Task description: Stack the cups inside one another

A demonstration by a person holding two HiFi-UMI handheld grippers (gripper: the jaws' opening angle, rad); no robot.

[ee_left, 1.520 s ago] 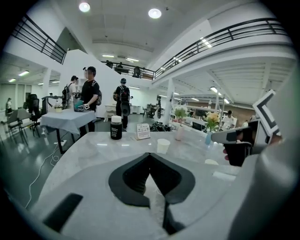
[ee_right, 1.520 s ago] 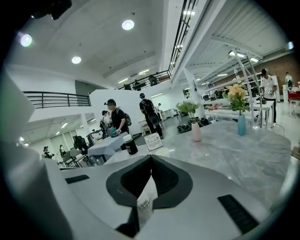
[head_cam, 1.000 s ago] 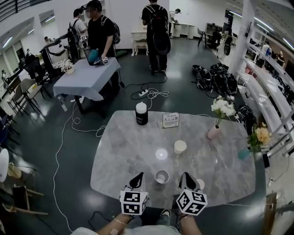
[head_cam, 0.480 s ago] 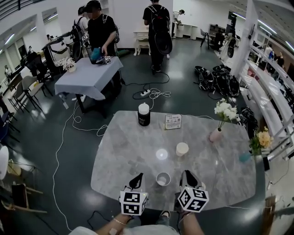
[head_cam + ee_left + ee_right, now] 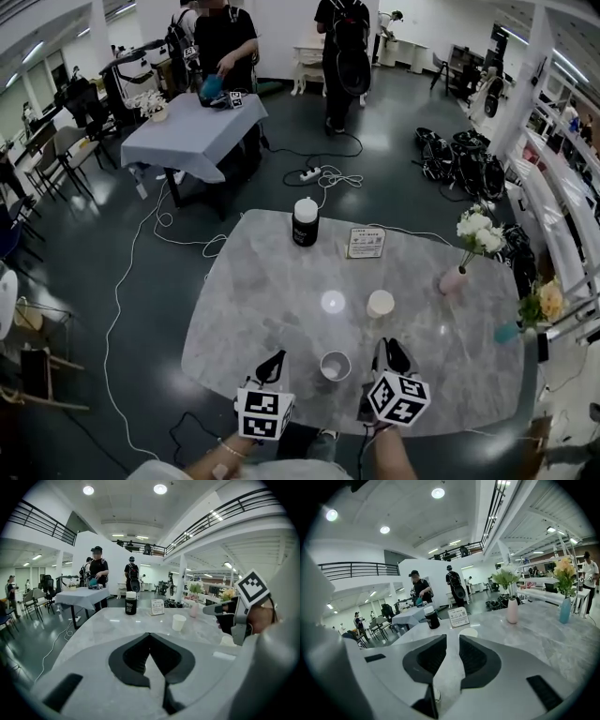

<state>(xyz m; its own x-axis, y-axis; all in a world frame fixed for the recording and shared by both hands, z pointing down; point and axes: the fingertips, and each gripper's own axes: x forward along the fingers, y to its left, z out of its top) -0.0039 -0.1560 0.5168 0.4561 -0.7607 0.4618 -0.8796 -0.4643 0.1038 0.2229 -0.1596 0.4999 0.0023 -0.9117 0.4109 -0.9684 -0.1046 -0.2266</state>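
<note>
An open-topped cup (image 5: 335, 365) stands near the table's front edge, between my two grippers. A second white cup (image 5: 380, 304) stands upright farther back; it also shows in the left gripper view as cup (image 5: 178, 622), and peeks over the jaws as cup (image 5: 469, 632). My left gripper (image 5: 272, 361) is left of the near cup, its jaws shut and empty (image 5: 150, 634). My right gripper (image 5: 392, 349) is right of that cup. Its jaws (image 5: 452, 637) have just been opening and stand slightly apart with nothing between them.
A black bottle with a white cap (image 5: 305, 222) and a sign card (image 5: 366, 243) stand at the table's far side. A pink vase of white flowers (image 5: 453, 278) and a teal vase (image 5: 511, 331) are at the right. People stand by a cloth-covered table (image 5: 192, 136) beyond.
The right gripper has edged forward past the near cup and its jaws have parted a little. The left gripper has shifted slightly. The cups have not moved.
</note>
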